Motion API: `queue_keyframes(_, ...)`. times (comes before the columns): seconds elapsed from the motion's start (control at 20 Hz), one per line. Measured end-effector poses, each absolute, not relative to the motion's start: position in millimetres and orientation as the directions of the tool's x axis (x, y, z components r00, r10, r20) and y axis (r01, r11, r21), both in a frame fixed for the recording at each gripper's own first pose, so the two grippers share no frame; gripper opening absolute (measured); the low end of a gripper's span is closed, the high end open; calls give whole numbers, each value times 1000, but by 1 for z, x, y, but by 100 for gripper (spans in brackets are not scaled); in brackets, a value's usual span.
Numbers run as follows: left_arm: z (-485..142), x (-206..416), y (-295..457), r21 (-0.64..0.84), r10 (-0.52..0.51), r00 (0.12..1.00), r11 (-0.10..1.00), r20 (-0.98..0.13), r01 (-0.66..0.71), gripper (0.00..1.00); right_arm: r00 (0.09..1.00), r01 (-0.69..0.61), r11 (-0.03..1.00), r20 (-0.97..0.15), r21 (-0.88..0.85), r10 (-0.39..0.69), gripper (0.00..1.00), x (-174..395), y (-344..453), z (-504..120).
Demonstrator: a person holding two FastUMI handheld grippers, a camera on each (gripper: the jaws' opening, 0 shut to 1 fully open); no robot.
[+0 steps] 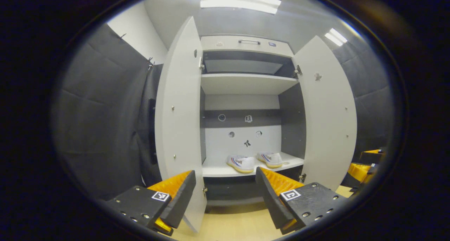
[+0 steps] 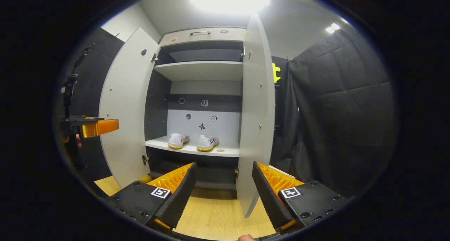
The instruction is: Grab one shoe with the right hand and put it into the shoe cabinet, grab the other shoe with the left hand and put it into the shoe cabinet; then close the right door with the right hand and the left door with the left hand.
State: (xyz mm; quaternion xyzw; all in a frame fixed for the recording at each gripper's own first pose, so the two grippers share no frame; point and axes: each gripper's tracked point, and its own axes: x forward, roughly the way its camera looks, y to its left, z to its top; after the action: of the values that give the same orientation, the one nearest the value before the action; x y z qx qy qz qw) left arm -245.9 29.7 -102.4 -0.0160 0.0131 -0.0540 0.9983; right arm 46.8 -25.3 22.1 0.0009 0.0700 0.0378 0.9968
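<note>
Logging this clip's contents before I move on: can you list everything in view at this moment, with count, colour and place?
shoes: 2, white with yellowish soles, side by side on the cabinet's lower shelf.
shoe cabinet: 1, white with dark inner panels, straight ahead.
cabinet doors: 2, white, both swung open.
drawer handle: 1, metallic, on the top panel.
stickers: several, small, on the back wall.
floor: light wood.
ceiling lights: bright white, overhead.
left gripper: open, empty, facing the cabinet.
right gripper: open, empty, by the right door's edge.
</note>
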Motion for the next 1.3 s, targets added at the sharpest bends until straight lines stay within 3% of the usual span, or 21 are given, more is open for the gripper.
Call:
queue_keyframes(0.4, -112, -288, 37, -12, -96, 994, 995, -46, 96, 98, 994, 8, 1000, -113, 5, -7, 98, 42, -61, 43)
queue_keyframes(1.0, -115, -298, 66, -7, -38, 998, 999, -48, 38, 98, 926, 377, 926, -26, 12, -376, 95, 106, -189, 107)
queue_keyframes(1.3, -113, -292, 83, 3, -4, 999, 1000, -45, 4, 98, 908, 417, 908, -58, 32, -415, 92, 141, -198, 96)
